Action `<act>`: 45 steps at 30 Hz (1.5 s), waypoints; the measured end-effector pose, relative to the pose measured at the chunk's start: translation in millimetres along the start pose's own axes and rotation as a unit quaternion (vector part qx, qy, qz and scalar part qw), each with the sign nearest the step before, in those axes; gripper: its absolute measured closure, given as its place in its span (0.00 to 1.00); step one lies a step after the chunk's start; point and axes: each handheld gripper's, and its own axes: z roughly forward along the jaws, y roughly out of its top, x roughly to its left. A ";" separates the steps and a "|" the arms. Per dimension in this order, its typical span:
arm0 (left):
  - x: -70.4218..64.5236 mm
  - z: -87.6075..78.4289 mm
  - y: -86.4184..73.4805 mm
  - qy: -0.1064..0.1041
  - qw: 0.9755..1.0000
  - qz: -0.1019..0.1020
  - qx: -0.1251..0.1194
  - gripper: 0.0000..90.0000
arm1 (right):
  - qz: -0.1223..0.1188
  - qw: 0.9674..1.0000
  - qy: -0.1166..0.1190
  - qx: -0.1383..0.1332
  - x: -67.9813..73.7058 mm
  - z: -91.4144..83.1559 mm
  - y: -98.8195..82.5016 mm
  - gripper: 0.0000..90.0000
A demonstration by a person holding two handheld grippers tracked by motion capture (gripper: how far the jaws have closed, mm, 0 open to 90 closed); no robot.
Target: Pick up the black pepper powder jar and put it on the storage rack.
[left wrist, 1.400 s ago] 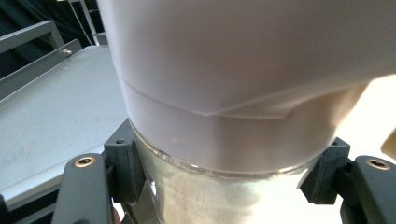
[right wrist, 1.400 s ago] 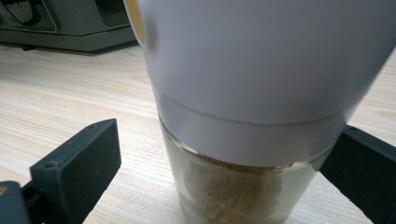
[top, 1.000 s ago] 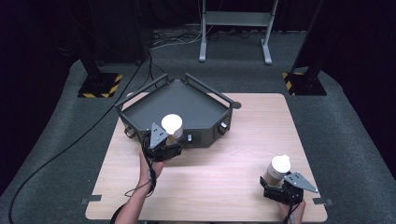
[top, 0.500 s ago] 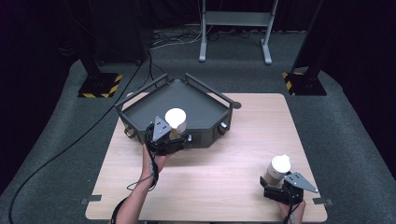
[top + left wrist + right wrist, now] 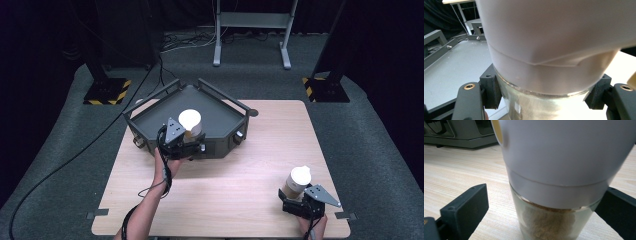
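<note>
Here the left tool (image 5: 187,141) clamps a white-capped jar (image 5: 190,123) at frame centre, over the grey tray's (image 5: 150,115) front wall. It should clear that wall, stay upright, then descend gently. The right tool (image 5: 544,205) stands open around a second jar (image 5: 554,182), lower right on the desk (image 5: 235,190).

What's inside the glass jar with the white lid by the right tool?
Through the jar's clear glass a tan, powdery clump shows low inside. The white lid covers the top, so what lies above that is hidden.
</note>
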 end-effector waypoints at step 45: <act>26.8 40.3 14.2 0.045 0.998 -0.040 0.024 0.34 | 0.000 1.000 -0.001 0.000 0.4 -0.1 -0.1 0.00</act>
